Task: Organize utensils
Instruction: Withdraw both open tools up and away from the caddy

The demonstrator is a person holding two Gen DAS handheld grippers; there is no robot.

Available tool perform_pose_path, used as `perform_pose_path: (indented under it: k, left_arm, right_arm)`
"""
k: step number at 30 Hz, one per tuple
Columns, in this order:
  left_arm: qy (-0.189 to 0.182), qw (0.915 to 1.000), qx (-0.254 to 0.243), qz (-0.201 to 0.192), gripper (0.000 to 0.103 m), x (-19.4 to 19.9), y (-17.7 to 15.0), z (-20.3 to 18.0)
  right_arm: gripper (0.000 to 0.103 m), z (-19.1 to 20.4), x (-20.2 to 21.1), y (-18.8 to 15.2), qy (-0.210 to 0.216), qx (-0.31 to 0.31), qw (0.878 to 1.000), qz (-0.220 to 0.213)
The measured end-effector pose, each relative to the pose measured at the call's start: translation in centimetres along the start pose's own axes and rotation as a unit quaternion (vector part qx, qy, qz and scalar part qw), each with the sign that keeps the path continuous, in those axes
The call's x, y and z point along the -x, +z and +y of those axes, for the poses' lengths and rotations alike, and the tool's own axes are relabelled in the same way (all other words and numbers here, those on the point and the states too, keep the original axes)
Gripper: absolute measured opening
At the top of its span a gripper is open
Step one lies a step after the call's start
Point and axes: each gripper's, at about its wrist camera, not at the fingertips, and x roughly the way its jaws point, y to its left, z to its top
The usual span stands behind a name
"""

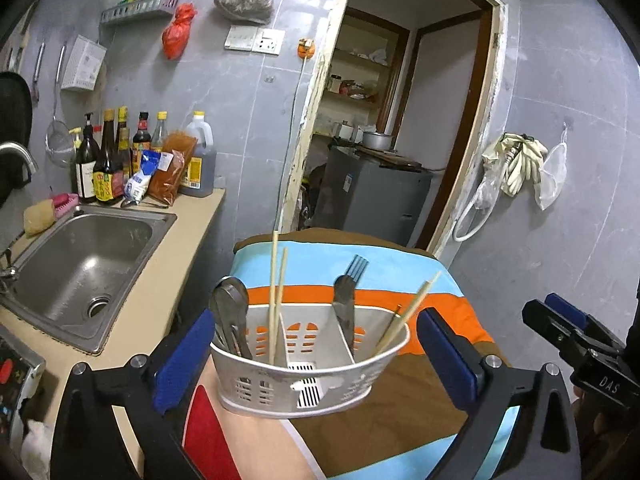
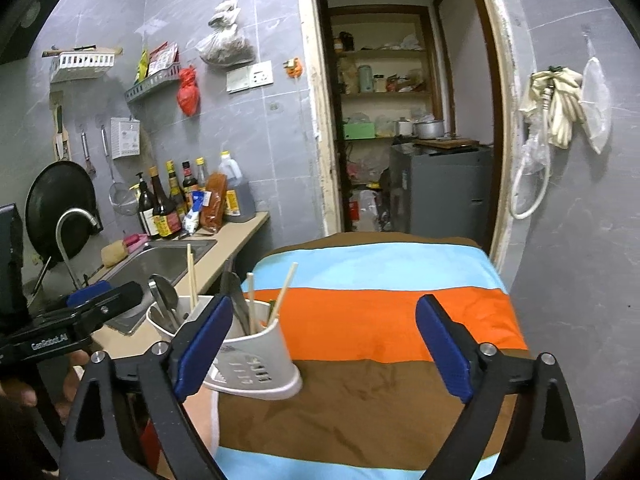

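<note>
White utensil caddy [image 1: 308, 364] stands on the striped cloth [image 1: 400, 276] covering the bench, at 6 o'clock in the left wrist view and at 8 o'clock in the right wrist view. Its compartments hold spoons [image 1: 230, 312], chopsticks [image 1: 276, 292] and a fork [image 1: 348, 296]; a further chopstick pair [image 1: 408, 312] leans toward 1 o'clock. The sorting appears complete or nearly so.

Risk: the caddy sits close to the cloth's near left edge, beside the sink [image 1: 80, 264]. A careless sweep of either tool could tip it or drag the loose cloth, and the tall, leaning chopsticks would spill readily.

Left gripper [image 1: 316, 344]: jaws spread wide, flanking the caddy on both sides without pressing it; nothing held. Right gripper [image 2: 324, 348]: jaws likewise spread and empty, its left pad overlapping the caddy's wall in view; contact cannot be judged.
</note>
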Motion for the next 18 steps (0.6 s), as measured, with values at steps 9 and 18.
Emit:
perform_pose_path:
  k: [9,18]
  left_arm:
    - [0.007,0.9999,-0.007,-0.014,0.102,4.5,-2.2,-4.0]
    - [0.029,0.9993,0.007,-0.025,0.102,8.9,-6.0,-6.6]
  right_arm:
    - [0.101,-3.9,5.0,-1.6,-0.018,-0.004,1.0,-0.003]
    - [0.101,-6.5,10.3,-4.1,-0.025,-0.001,1.0,0.001]
